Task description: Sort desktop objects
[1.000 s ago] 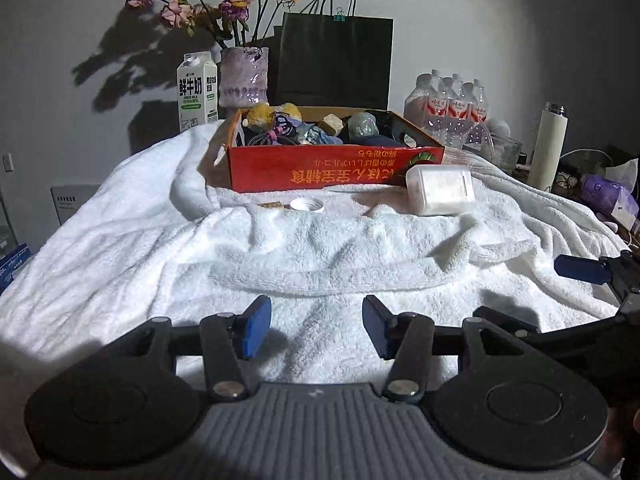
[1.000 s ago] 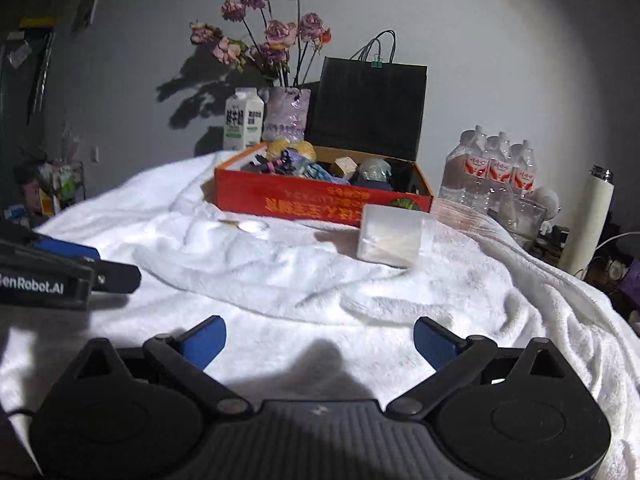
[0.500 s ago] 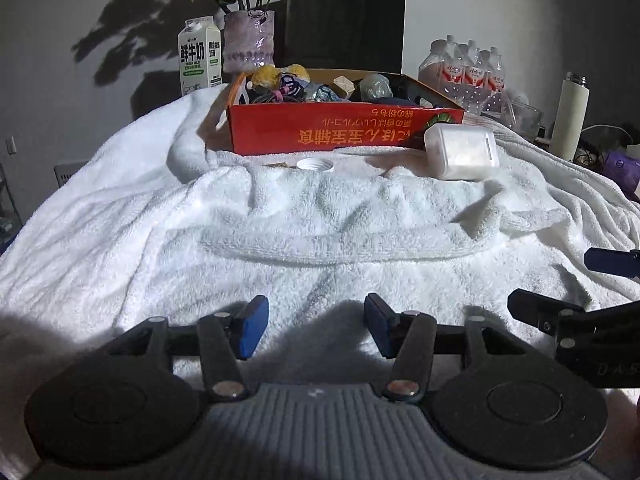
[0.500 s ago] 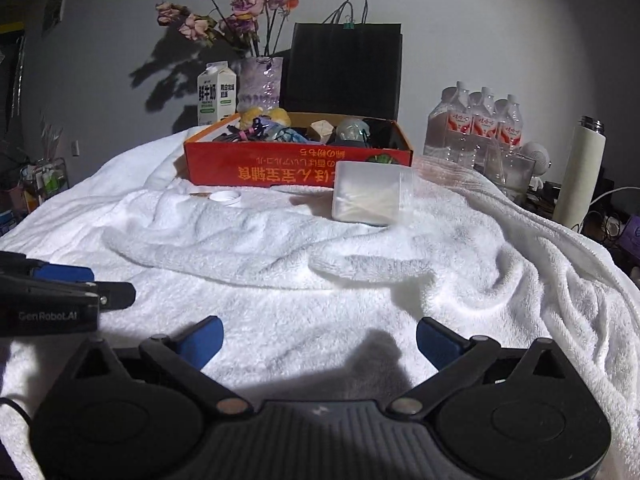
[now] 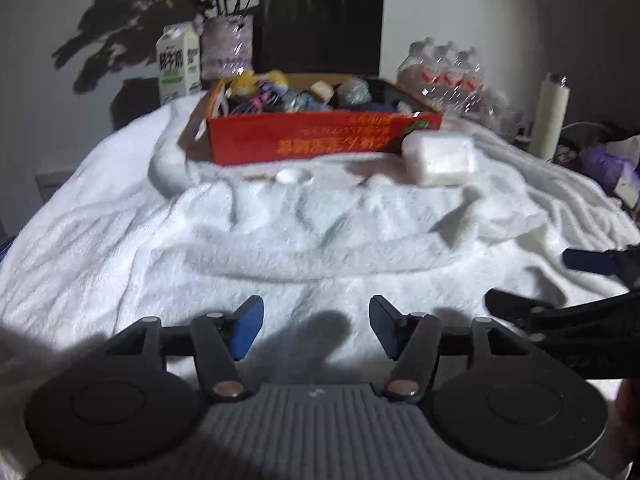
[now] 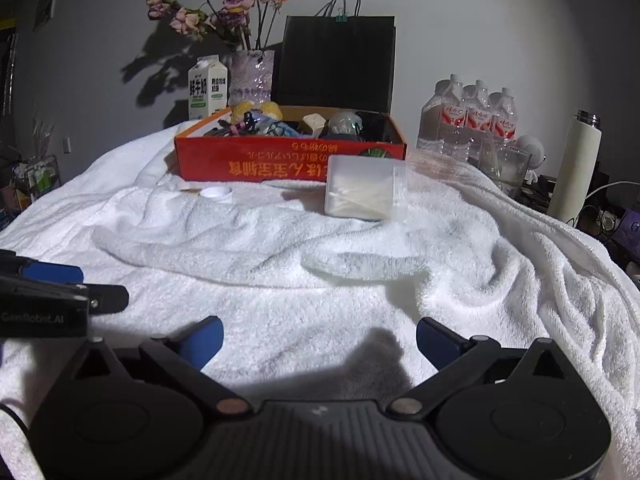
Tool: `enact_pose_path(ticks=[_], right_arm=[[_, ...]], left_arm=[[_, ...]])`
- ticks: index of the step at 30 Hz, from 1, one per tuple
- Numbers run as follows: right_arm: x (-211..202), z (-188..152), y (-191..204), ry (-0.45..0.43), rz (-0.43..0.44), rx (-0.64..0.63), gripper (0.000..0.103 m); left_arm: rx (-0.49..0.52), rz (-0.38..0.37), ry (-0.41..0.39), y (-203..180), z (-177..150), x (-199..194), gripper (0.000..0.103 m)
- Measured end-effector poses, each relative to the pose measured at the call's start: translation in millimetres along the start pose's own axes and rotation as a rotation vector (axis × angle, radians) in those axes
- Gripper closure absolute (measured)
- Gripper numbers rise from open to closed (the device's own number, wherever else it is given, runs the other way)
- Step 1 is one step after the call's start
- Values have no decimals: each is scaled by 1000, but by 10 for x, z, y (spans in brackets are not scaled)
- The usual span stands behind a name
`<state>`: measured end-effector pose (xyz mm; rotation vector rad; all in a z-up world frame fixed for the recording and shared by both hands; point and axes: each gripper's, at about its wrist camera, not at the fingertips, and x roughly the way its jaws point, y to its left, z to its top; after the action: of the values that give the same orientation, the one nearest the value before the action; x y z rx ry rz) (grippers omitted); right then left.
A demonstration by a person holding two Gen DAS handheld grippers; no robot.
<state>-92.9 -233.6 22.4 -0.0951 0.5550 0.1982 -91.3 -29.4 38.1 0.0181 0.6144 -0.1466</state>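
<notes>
A red cardboard box (image 5: 320, 140) (image 6: 256, 164) full of small items stands at the far side of a white towel (image 5: 320, 240) (image 6: 360, 280). A translucent plastic box of cotton swabs (image 5: 440, 158) (image 6: 366, 190) sits in front of its right end. A white bottle cap (image 5: 290, 176) (image 6: 216, 193) lies in front of its left part. My left gripper (image 5: 316, 326) is open and empty, low over the near towel. My right gripper (image 6: 318, 342) is open wide and empty, also near. Each gripper shows at the edge of the other's view.
Behind the box stand a milk carton (image 6: 208, 86), a vase of dried flowers (image 6: 250, 76) and a black paper bag (image 6: 338, 60). Water bottles (image 6: 468, 120), a glass (image 6: 502, 164) and a cream flask (image 6: 576, 168) stand to the right.
Both grippers have stayed open and empty. The left view has tilted and shifted a little, and is blurred by motion. The right view has dipped slightly toward the towel.
</notes>
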Motion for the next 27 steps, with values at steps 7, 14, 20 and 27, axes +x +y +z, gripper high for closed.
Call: enact_pose_path(ticks=[7,14,20,27], right_arm=[[89,306,2,-53,10,-23,0],[395,672,-110,-75,-15,-2,0],[685,913,-165,-119,-65,22,0],[906,815,-217,-102,-53,82,0]], left_arm=[[-32,4,-1,161,343,185,42],[-57,24,8,307,624,491,43],[-65,8,-29,347,763,528,43],[-95,-7,-16,358,738,719,43]])
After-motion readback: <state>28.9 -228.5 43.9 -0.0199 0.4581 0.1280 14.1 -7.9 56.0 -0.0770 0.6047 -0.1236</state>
